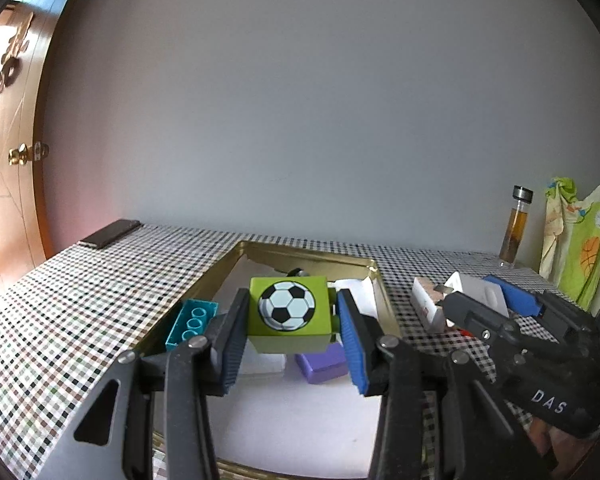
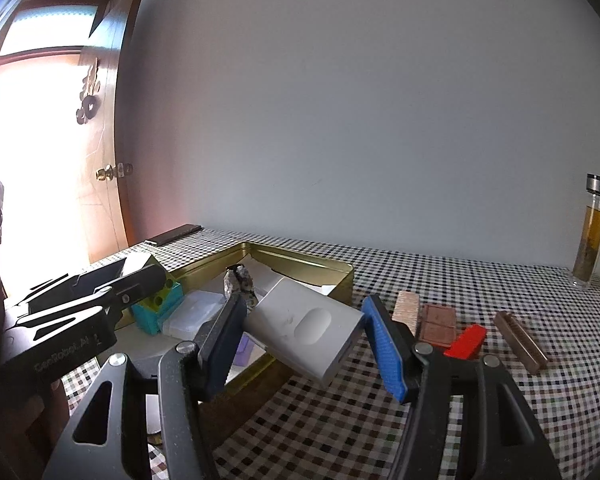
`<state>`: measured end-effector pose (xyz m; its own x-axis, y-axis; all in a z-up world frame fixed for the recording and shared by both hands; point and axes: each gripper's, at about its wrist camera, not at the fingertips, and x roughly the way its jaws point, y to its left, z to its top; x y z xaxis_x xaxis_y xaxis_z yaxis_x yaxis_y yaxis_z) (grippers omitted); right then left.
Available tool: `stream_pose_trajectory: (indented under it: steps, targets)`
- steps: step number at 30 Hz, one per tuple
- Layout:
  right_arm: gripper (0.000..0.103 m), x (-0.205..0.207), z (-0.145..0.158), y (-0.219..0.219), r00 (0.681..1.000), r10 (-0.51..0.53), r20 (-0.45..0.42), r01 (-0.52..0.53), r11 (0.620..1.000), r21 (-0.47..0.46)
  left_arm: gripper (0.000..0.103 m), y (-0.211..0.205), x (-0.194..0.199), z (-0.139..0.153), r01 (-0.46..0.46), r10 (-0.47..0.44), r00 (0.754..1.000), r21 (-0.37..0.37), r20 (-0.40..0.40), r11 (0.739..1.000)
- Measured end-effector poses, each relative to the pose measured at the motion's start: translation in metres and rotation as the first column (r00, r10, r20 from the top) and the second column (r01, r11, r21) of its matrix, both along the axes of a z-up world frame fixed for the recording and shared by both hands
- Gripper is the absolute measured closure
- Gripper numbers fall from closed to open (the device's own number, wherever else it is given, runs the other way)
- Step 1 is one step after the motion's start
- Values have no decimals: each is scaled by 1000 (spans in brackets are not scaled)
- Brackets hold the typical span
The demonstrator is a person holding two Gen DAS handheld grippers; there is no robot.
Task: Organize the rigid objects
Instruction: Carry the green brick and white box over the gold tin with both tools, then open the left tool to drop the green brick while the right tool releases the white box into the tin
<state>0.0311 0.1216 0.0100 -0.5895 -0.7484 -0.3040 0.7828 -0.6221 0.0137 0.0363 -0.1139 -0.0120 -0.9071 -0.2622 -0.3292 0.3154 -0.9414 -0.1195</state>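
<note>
One gold tin [image 1: 384, 304] sits open on the checkered surface [image 1: 80, 300], holding one teal brick [image 1: 190, 322], one purple block [image 1: 324, 364] and one rock [image 2: 240, 282]. One grey power bank [image 2: 306, 330] is clamped in the right gripper [image 2: 300, 350] fingers above the tin's edge. One green soccer-ball cube [image 1: 288, 312] is pinched in the left gripper [image 1: 292, 342] fingers above the tin. One red piece [image 2: 466, 342] lies outside.

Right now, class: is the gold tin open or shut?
Open. The gold tin has no lid on, and a purple block shows inside.

Gold tin [image 1: 384, 300] crowded with blocks, bare checkered tablecloth [image 1: 100, 288] left, bottle [image 1: 514, 228] far right
</note>
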Motion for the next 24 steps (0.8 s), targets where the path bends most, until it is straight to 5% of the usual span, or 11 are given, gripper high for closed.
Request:
stream_pose_trajectory:
  steps: [16,24]
  targets:
    - [40,-21,0,-49,990,63,123,-70,996,53,60,-36,-26,-6,17,-26,993,77,116,997]
    - [40,-31,4,-83,988,80,134,-94,991,95,60,-51,-38,2,-23,18,988,26,156,999]
